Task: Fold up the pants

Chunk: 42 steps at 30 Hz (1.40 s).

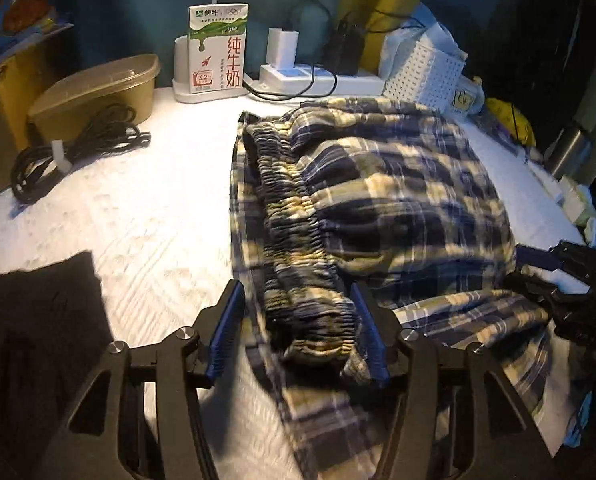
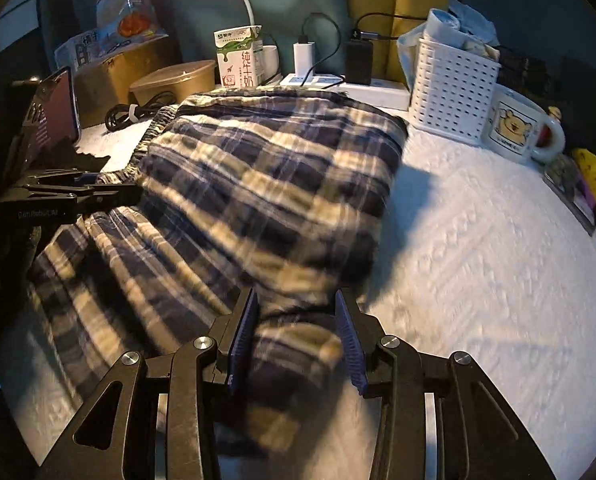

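Left wrist view: the plaid pants are seen lying folded over on the white worktop, the gathered waistband running toward the left gripper. Its jaws are parted; the waistband lies between them, and contact is seen at most on one side, so no firm clamp is judged. In the right wrist view, the right gripper is clenched on a bunched fold of the pants. Risk: if the right side is pulled while the left is slack, the fold may be dragged askew. The cable bundle and mug near the cloth may be snagged.
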Motion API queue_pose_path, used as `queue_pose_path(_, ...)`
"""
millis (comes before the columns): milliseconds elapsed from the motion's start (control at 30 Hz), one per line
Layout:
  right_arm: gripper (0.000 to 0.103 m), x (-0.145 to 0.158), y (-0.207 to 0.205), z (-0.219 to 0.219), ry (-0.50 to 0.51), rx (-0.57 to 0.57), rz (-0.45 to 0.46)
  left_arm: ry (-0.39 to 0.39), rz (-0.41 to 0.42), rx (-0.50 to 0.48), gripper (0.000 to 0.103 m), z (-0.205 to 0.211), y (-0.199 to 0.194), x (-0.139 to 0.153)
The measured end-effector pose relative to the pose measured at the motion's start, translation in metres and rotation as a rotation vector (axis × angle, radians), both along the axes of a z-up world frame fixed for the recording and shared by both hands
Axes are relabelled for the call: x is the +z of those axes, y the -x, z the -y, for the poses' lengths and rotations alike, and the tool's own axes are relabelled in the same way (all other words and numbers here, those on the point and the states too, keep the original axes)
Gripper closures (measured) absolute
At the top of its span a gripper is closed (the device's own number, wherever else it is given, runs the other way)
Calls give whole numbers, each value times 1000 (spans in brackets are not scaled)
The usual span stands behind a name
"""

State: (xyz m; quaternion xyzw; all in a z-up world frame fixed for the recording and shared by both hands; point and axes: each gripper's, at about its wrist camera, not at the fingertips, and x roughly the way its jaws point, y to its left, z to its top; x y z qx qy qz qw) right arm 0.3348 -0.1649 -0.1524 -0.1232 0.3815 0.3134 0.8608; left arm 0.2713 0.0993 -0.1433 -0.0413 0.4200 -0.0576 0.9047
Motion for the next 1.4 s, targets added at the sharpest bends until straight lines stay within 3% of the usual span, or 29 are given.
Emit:
queue_pose_path(500, 61, -3, 37, 33, 13, -17, -1, -35, 6, 26, 47, -3, 31, 3)
queue_pose_path(833, 60, -1, 48, 54, 3, -16, -51, -67, 41, 25, 45, -10, 47, 24)
queue_pose_path(967, 60, 5, 49, 60, 17, -20, -38, -94, 60, 34, 45, -12, 47, 33)
queue_pose_path(1400, 60, 36, 28, 56, -1, -54, 37, -68, 107, 18, 45, -6, 22, 49)
